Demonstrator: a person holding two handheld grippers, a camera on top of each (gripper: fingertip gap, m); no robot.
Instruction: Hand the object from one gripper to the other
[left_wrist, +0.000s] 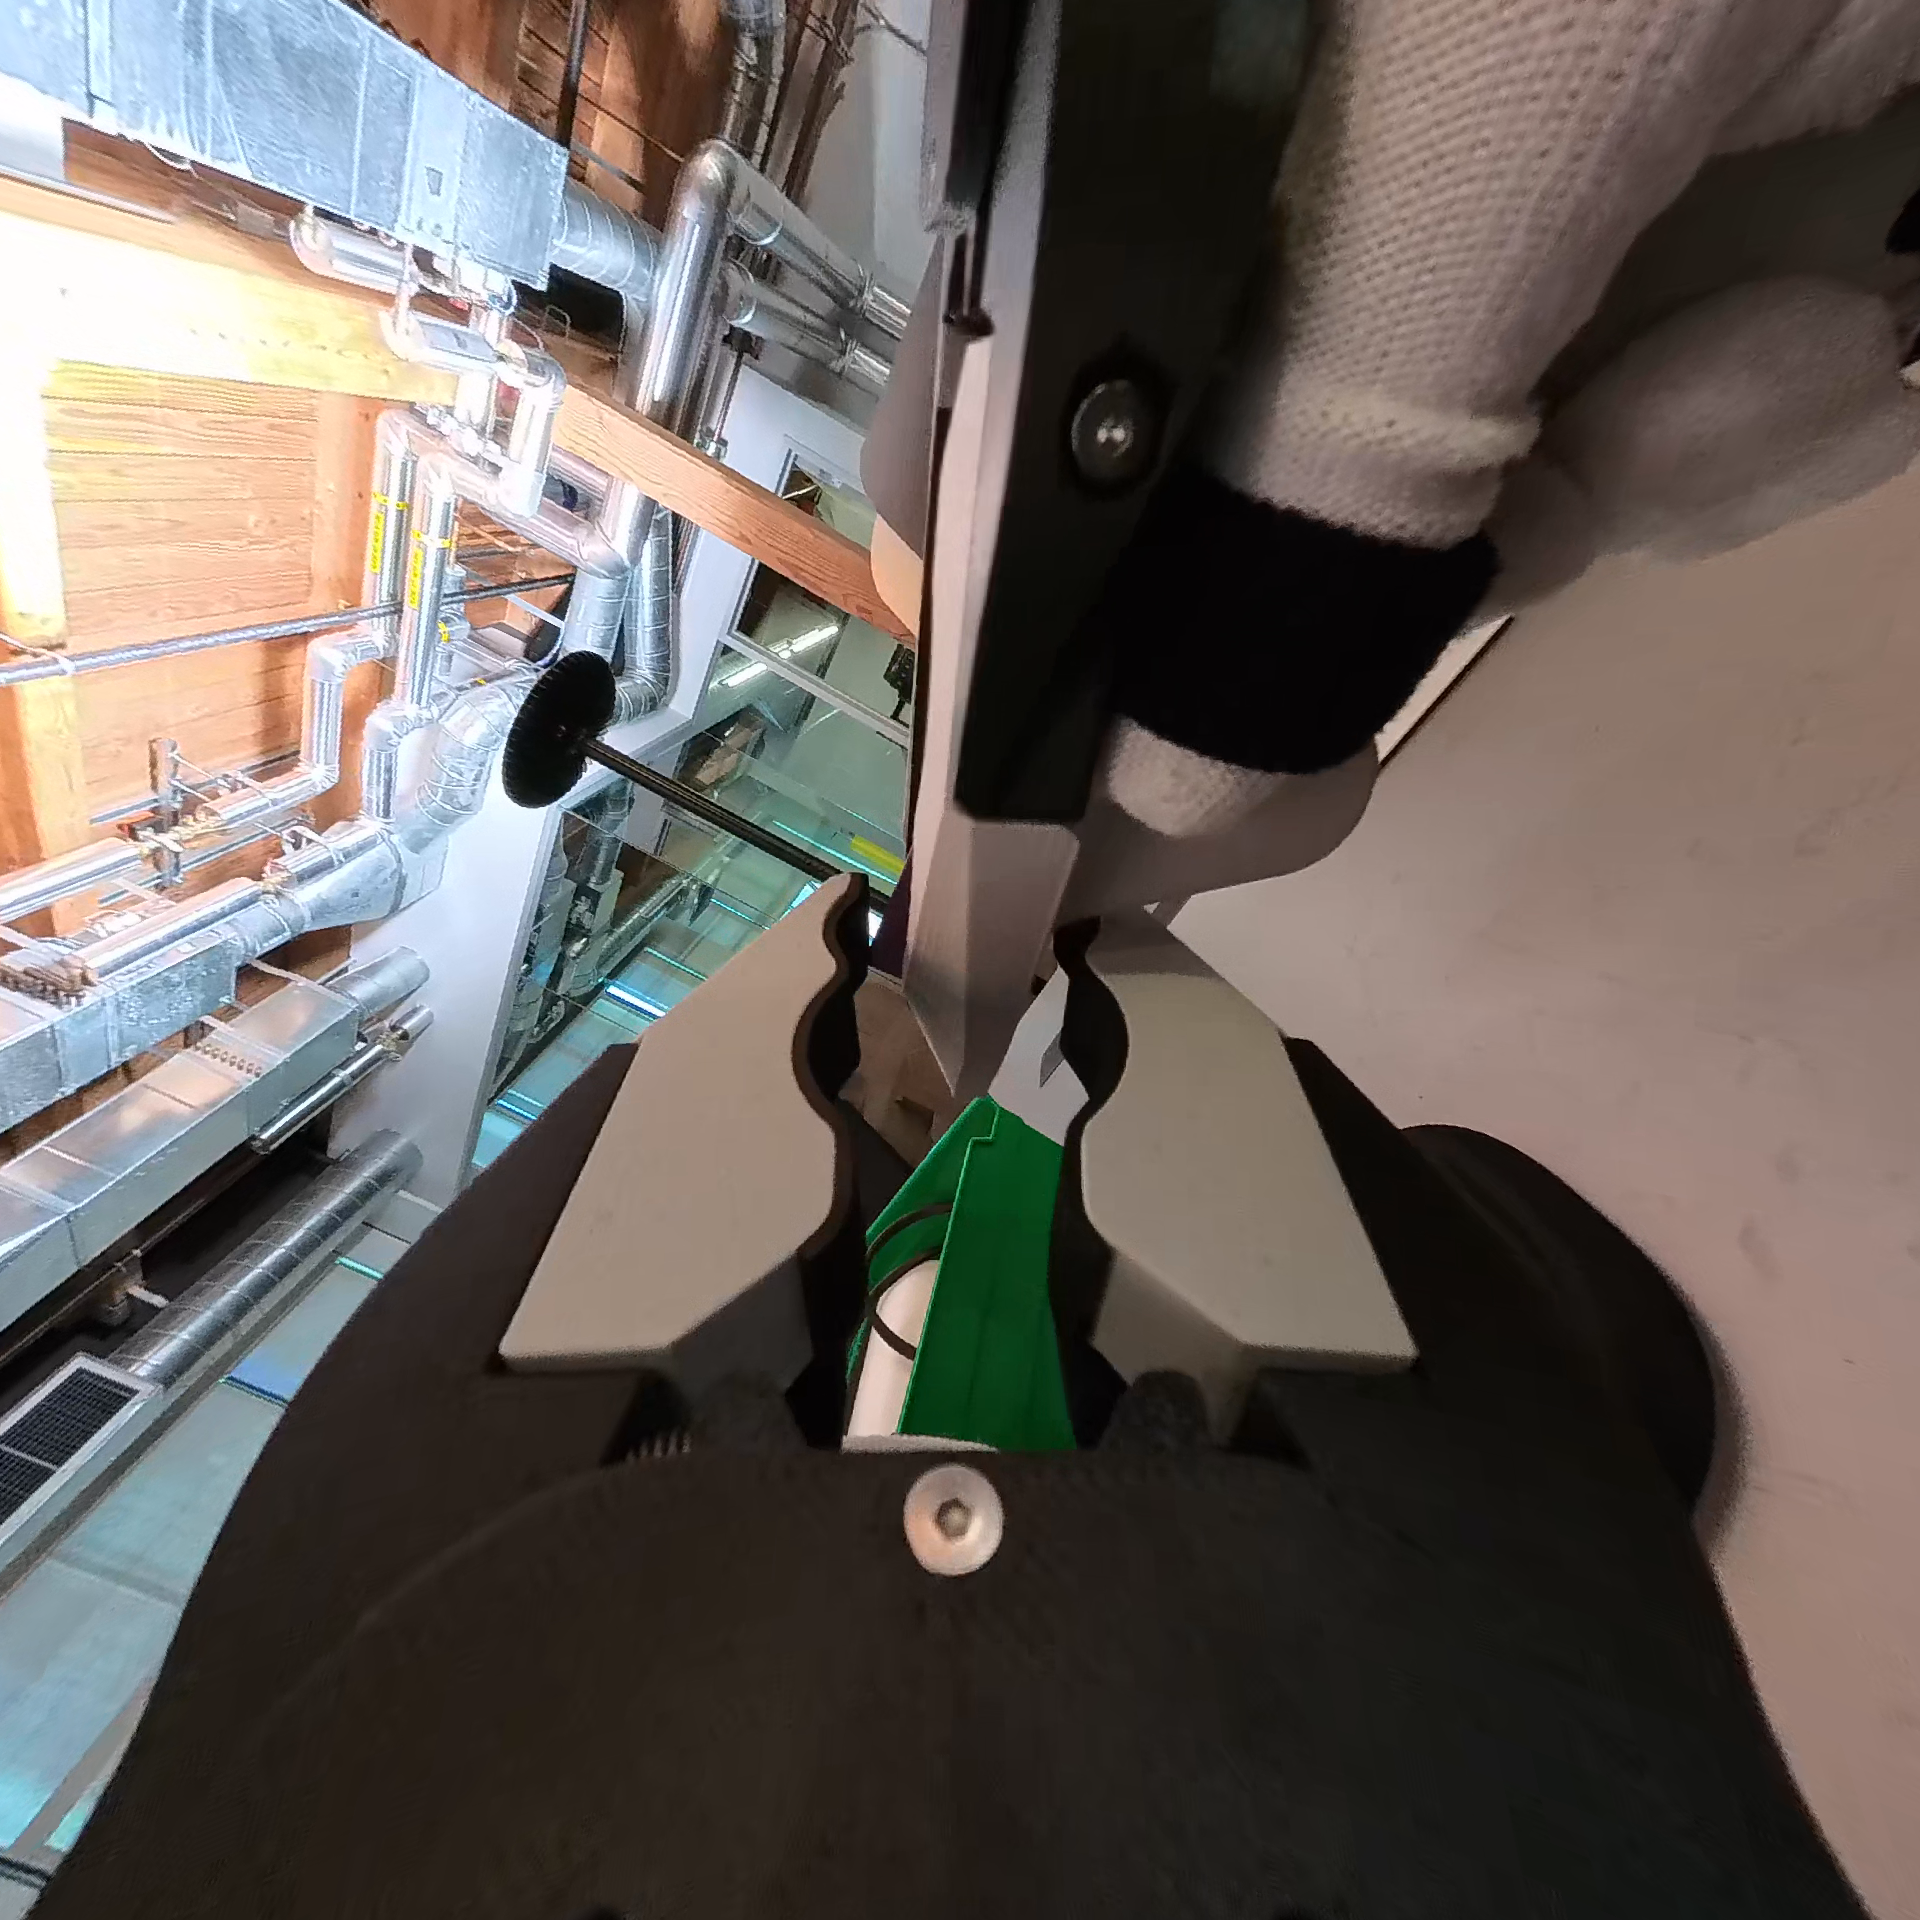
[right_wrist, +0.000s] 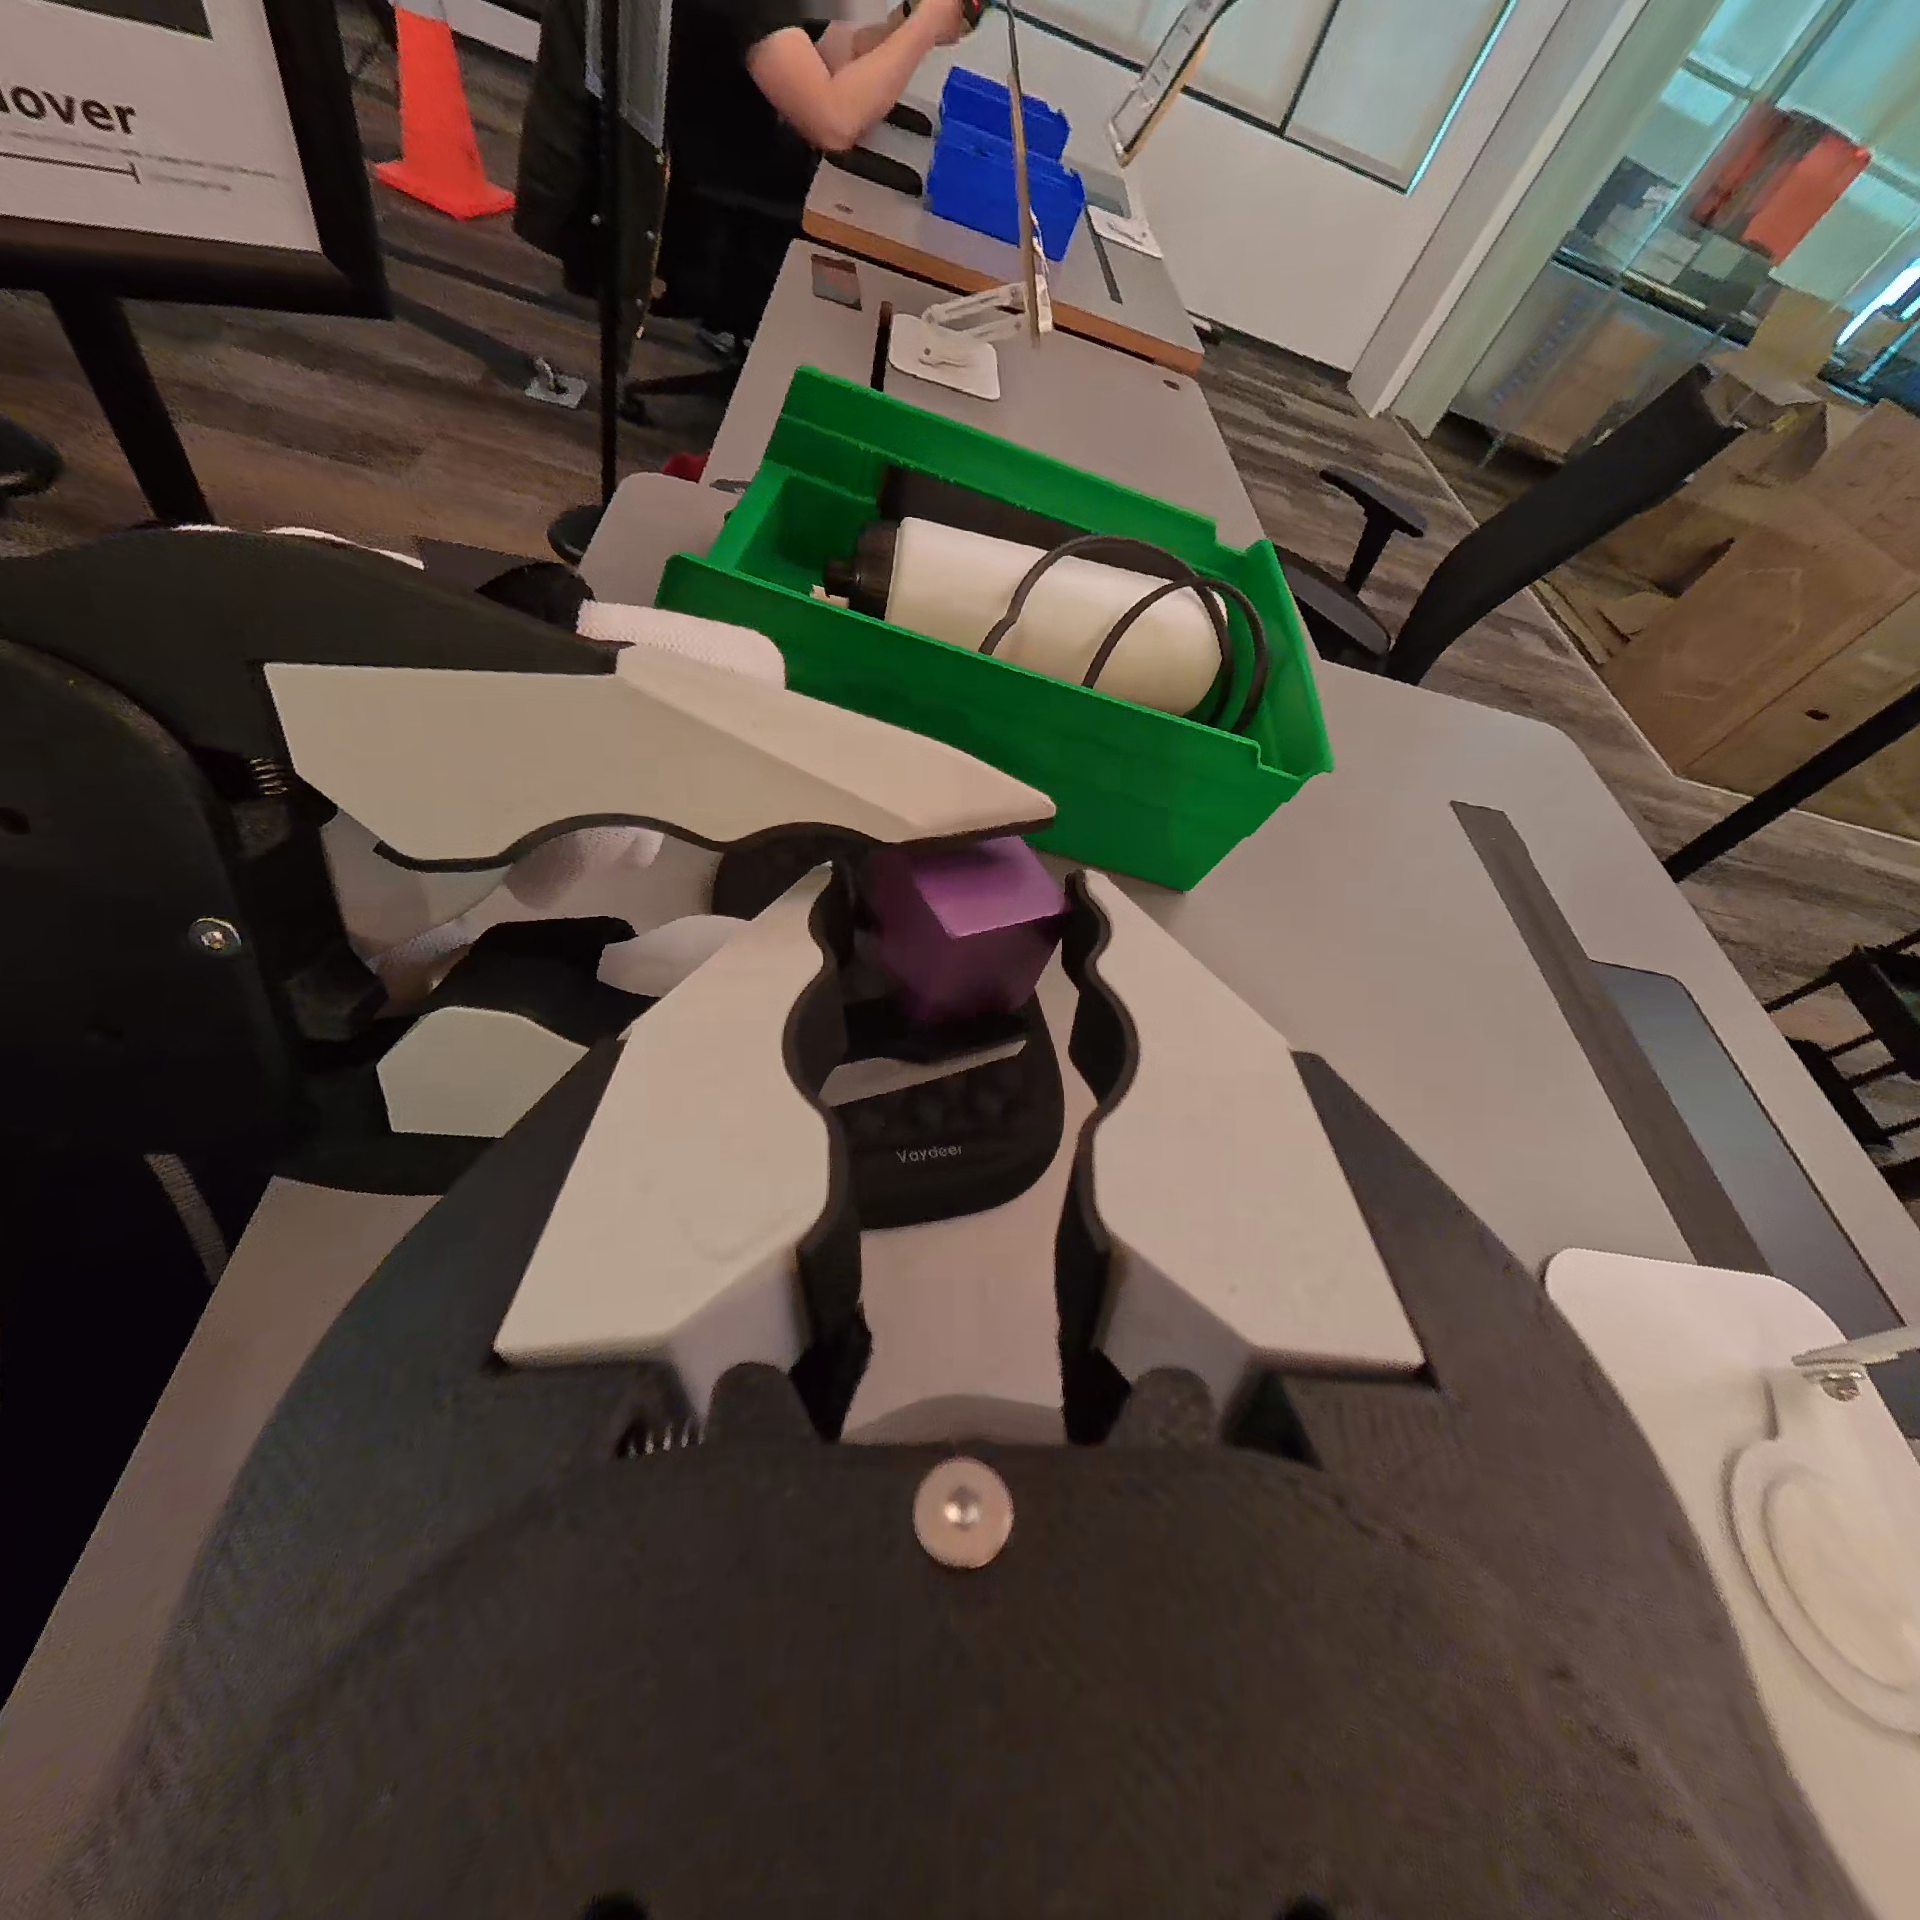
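Observation:
A purple block (right_wrist: 966, 935) hangs just above the grey table (right_wrist: 1351, 935). My left gripper (right_wrist: 1008, 925) comes in from the left and is shut on it, one finger on top and one below. My right gripper (right_wrist: 951, 899) is open, its jaws standing on either side of the block, close to its sides. In the left wrist view my left gripper (left_wrist: 961, 914) has the right gripper's grey finger (left_wrist: 977, 831) crossing between its tips. That finger hides most of the block; only a purple sliver (left_wrist: 885, 935) shows.
A green bin (right_wrist: 935, 665) holding a white bottle (right_wrist: 1039, 603) with a black cord stands just behind the block, and shows in the left wrist view (left_wrist: 997, 1247). A black pad (right_wrist: 935, 1174) lies under the grippers. A white base plate (right_wrist: 1683, 1351) is at right. A white-gloved hand (left_wrist: 1455, 312) holds the right gripper.

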